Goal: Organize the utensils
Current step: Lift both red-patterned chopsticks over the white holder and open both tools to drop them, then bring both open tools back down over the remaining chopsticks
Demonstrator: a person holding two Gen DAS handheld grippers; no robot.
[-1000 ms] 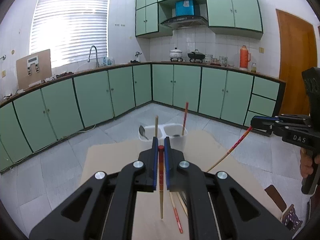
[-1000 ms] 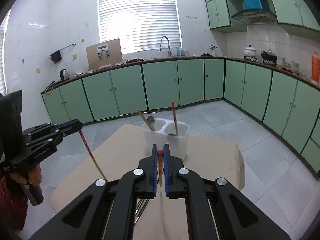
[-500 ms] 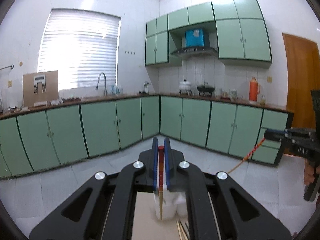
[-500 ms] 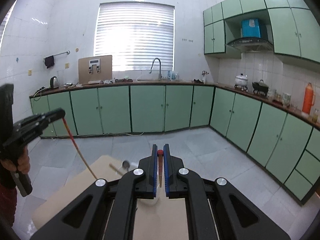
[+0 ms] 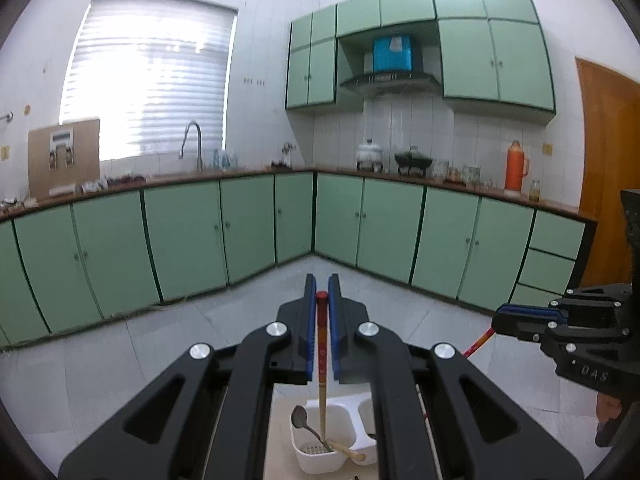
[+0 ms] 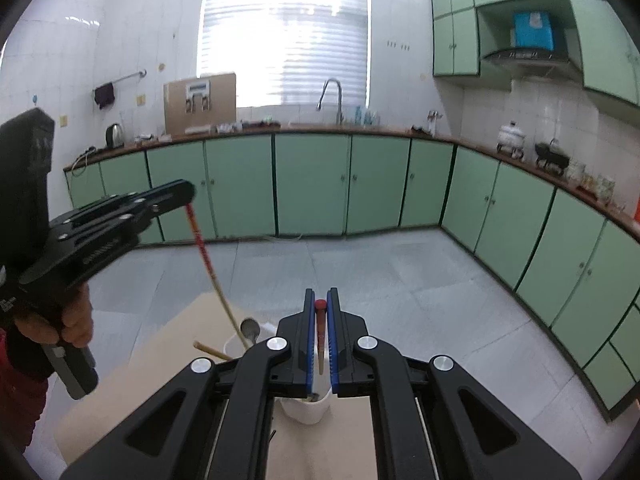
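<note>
Left wrist view: the left tool (image 5: pixel 321 304) is clenched on a chopstick (image 5: pixel 321 344) with a red top, and the stick hangs down between the blue pads into the left compartment of the white holder (image 5: pixel 320 458) below. That compartment also carries a metal spoon (image 5: pixel 299 417) and a second, pale stick lying tilted across its rim. The holder stands on the tan counter (image 5: pixel 280 432). At the right edge the right tool (image 5: pixel 505 317) appears from the side, clamped on another chopstick (image 5: pixel 478 343) that slants down behind the left tool's arm.

From the right wrist view, the right tool (image 6: pixel 321 308) grips its red-topped chopstick (image 6: pixel 320 336), whose lower end points into the holder (image 6: pixel 306 410); which compartment cannot be told. The left tool (image 6: pixel 188 196) is at the left, held by a hand (image 6: pixel 76 320), its chopstick (image 6: pixel 208 264) slanting down to the holder beside the spoon (image 6: pixel 250 328).
</note>
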